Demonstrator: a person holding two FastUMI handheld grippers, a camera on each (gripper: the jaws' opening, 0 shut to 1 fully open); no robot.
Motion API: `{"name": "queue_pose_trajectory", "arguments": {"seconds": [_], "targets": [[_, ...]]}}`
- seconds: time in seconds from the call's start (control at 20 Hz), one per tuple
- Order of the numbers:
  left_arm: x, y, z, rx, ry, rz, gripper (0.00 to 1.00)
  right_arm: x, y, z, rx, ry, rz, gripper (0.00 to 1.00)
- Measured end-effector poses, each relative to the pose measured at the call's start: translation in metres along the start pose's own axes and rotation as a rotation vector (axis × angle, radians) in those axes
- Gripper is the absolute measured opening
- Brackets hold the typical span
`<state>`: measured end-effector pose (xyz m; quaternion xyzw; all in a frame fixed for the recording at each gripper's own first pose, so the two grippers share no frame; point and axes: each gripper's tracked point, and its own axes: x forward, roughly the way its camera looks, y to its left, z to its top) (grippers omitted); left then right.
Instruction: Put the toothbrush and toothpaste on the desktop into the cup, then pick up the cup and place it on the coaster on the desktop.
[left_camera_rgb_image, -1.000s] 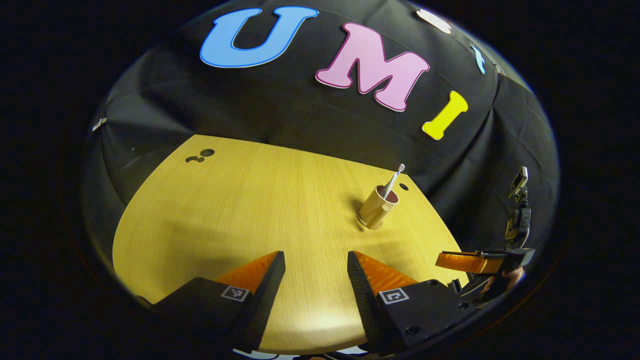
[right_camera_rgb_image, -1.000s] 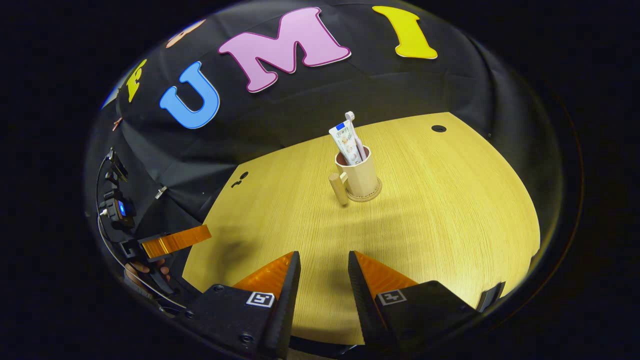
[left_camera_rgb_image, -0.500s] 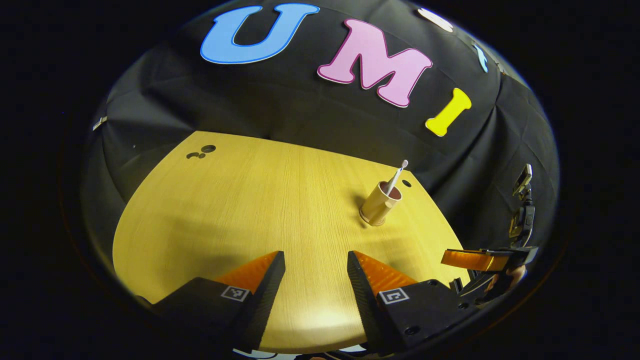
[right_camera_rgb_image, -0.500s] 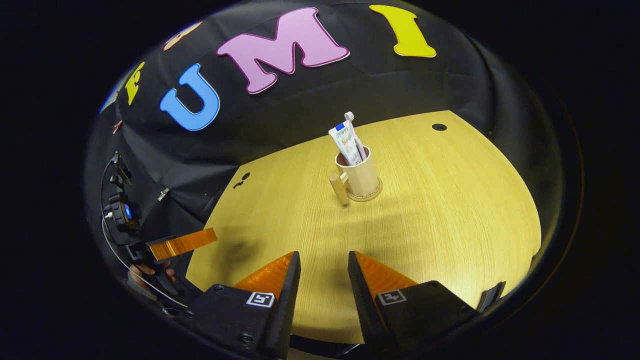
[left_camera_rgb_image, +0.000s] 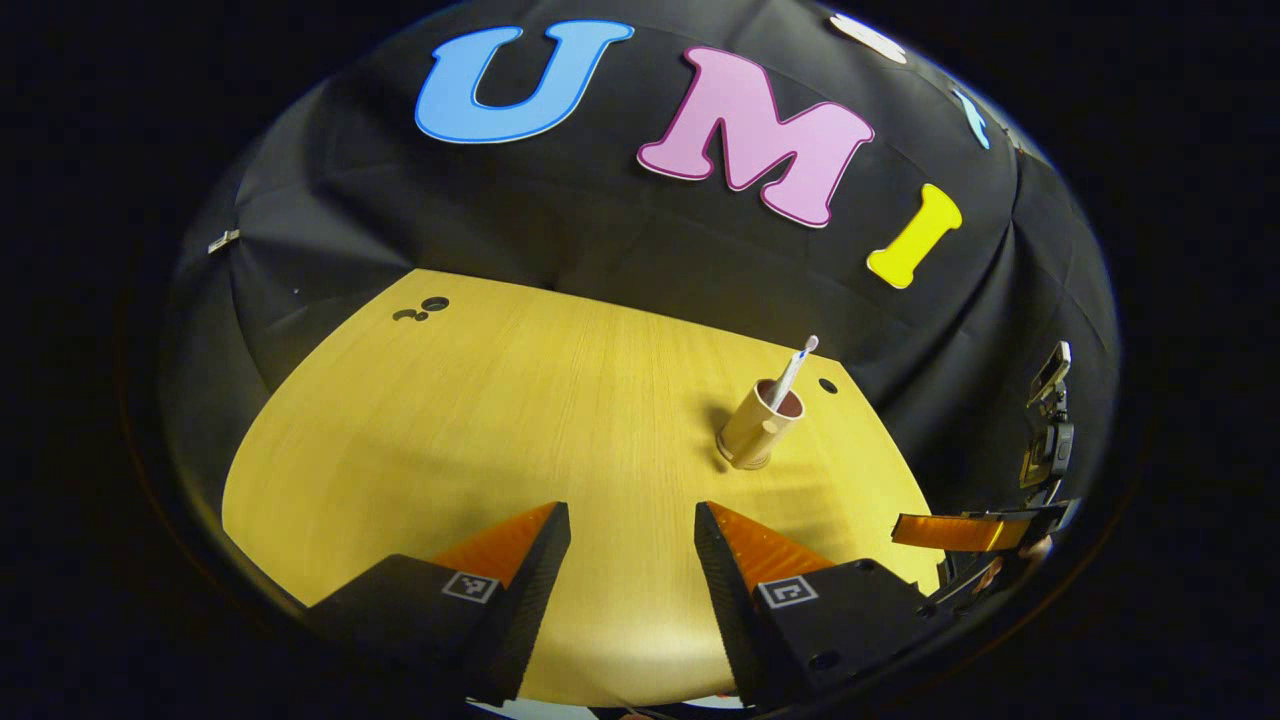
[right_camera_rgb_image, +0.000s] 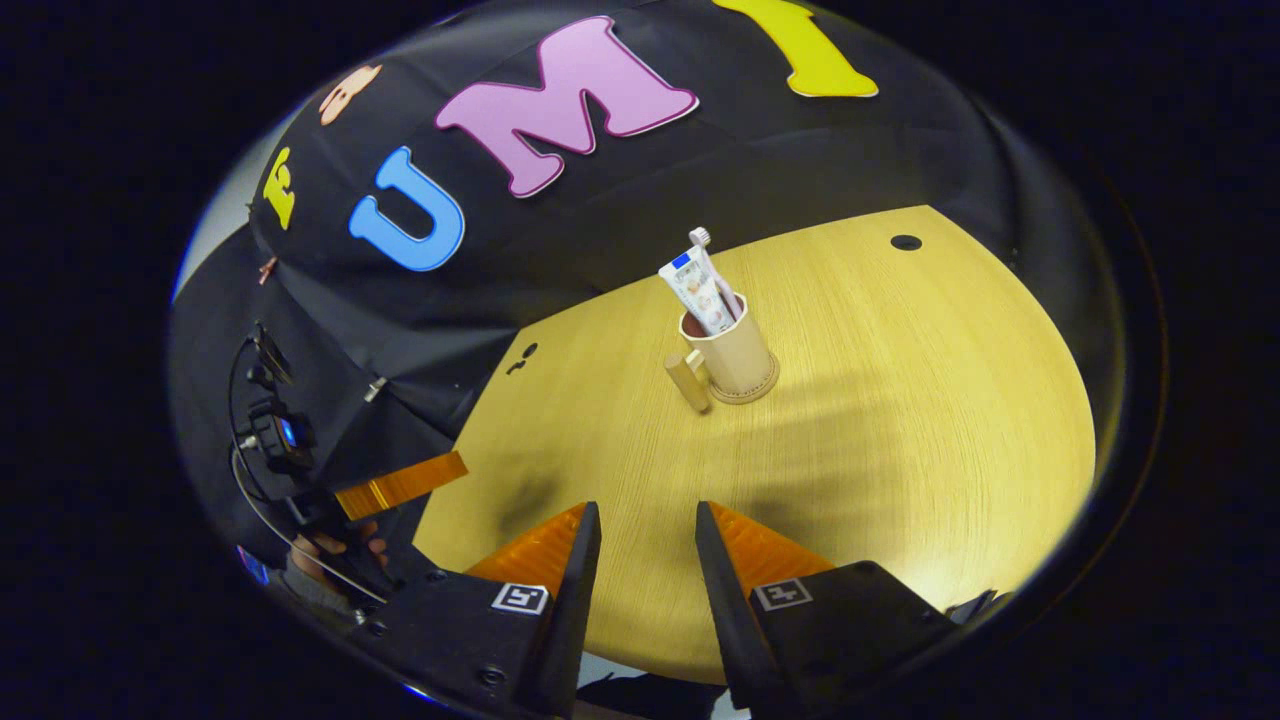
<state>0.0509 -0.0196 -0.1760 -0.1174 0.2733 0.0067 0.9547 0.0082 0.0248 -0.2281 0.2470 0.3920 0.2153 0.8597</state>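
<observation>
A beige cup (right_camera_rgb_image: 738, 355) with a side handle (right_camera_rgb_image: 689, 381) stands upright on a round coaster (right_camera_rgb_image: 766, 384) in the middle of the wooden table. A white toothpaste tube (right_camera_rgb_image: 699, 294) and a toothbrush (right_camera_rgb_image: 703, 243) stick out of it. In the left gripper view the same cup (left_camera_rgb_image: 757, 427) stands far right with the toothbrush (left_camera_rgb_image: 795, 366) leaning out. My left gripper (left_camera_rgb_image: 632, 520) is open and holds nothing, well short of the cup. Over the table's near edge my right gripper (right_camera_rgb_image: 647, 520) is open and holds nothing. Each gripper also appears from the other's camera: right gripper (left_camera_rgb_image: 960, 530), left gripper (right_camera_rgb_image: 400, 485).
The wooden table (right_camera_rgb_image: 900, 430) has small cable holes at its back corners (right_camera_rgb_image: 906, 242) (left_camera_rgb_image: 434, 303). Black cloth walls close the booth behind. A hand (right_camera_rgb_image: 335, 545) holds the left gripper at the table's left edge. Camera gear (left_camera_rgb_image: 1045, 440) hangs at the right wall.
Both cameras have shifted slightly, the right gripper drawing back a little towards the table's near edge. The cup with its contents has stayed on the coaster. Both grippers remain open.
</observation>
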Motion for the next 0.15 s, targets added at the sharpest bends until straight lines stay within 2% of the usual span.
{"name": "queue_pose_trajectory", "arguments": {"seconds": [0.15], "targets": [[0.013, -0.057, -0.016, 0.043, -0.018, 0.038, 0.79, -0.045, -0.051, 0.016, -0.007, -0.008, 0.04, 0.59]]}}
